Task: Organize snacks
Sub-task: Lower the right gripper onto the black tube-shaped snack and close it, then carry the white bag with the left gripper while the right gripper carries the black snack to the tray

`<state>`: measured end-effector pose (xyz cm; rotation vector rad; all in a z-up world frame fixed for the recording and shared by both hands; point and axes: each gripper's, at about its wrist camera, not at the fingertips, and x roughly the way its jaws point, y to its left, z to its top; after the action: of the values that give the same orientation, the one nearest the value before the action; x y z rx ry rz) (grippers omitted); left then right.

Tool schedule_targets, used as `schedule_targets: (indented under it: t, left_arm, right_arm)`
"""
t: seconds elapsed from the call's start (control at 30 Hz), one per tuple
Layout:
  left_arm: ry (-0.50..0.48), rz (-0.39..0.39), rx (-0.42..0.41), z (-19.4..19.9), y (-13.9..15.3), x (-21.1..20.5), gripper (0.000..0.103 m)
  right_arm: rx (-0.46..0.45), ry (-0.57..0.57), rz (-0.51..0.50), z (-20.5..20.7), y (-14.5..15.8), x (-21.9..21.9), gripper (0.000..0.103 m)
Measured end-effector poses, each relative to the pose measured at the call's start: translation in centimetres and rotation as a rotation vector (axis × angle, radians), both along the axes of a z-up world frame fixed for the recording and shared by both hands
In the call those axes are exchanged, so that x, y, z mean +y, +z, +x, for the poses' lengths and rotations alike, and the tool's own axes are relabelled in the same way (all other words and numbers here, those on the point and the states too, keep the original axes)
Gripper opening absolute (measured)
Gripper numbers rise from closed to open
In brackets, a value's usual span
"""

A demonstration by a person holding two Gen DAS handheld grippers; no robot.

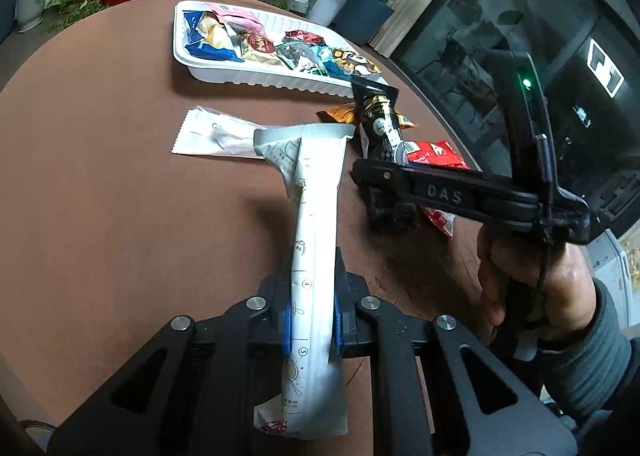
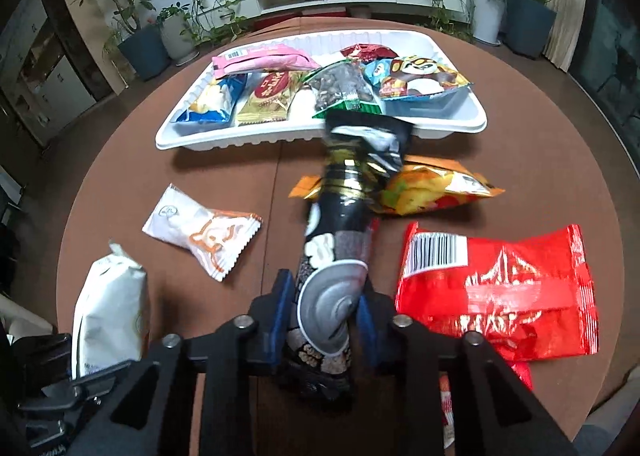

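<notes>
Across the middle of both views spreads a round brown table (image 2: pixel 120 176), the biggest thing here. Toward the top of it sits a white tray (image 2: pixel 280 138), its ribbed wall facing the cameras, already crowded with snack packets: a pink one (image 2: pixel 264 60) along the far edge, a blue one (image 2: pixel 216 100) at the left end, a gold one (image 2: pixel 268 100) beside it, and a clear bag of dark pieces (image 2: pixel 344 86) near the center.

At the lower right of the right wrist view lies a red packet (image 2: pixel 504 288), flat on the table with its barcode showing. Just above it, an orange and yellow packet (image 2: pixel 432 192) rests between the red one and the tray. At center left lies a small white packet with orange print (image 2: pixel 204 234).

At the bottom center of the left wrist view, the left gripper (image 1: pixel 312 326) is clamped on a long white packet (image 1: pixel 316 224), blue pads pressing either side; the packet points up the frame, lifted over the table, well short of the tray. The same white packet shows at the lower left of the right wrist view.

At the bottom center of the right wrist view, the right gripper (image 2: pixel 324 320) is squeezed around a long black packet (image 2: pixel 340 216), whose far end reaches the tray's near wall. In the left wrist view this gripper comes in from the right, held by a hand (image 1: pixel 532 288).
</notes>
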<state>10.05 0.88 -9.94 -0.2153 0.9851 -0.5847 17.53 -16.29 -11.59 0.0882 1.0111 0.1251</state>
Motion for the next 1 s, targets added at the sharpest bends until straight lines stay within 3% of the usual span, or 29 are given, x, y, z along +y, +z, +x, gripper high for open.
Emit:
schedule_targets:
  t: [0.53,1.0]
  left_arm:
    - [-0.005,0.021,-0.03,-0.5,0.6,-0.5,0.012]
    - [0.037,-0.052,-0.059,-0.3,2.6,1.4,0.012]
  right_arm:
    - [-0.049,0.069,0.054,-4.3,2.0,0.7,0.023]
    - [-0.094,0.064,0.172,-5.9,4.7,-2.1,0.023]
